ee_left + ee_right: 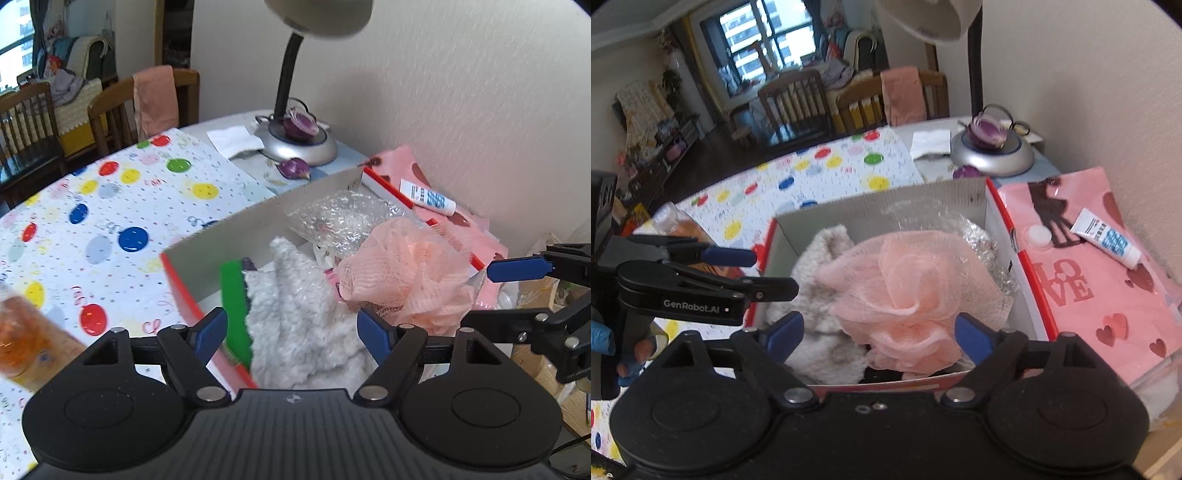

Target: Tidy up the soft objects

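An open cardboard box with red outer sides (236, 232) (916, 201) stands on the table. Inside lie a grey fluffy cloth (303, 314) (820, 332), a pink mesh bath puff (406, 273) (905, 291), crinkled clear plastic (340, 218) (982, 240) and a green sponge (234, 306) leaning against the left wall. My left gripper (291, 336) is open and empty, hovering over the box's near left part. My right gripper (877, 338) is open and empty above the puff. Each gripper shows in the other's view: right (517, 269), left (738, 273).
A pink "LOVE" bag (1089, 295) with a small white tube (1108, 243) lies right of the box by the wall. A desk lamp base (295, 144) holding a cut red onion (301, 123) stands behind. An orange bottle (22, 343) stands left on the dotted tablecloth (110, 206).
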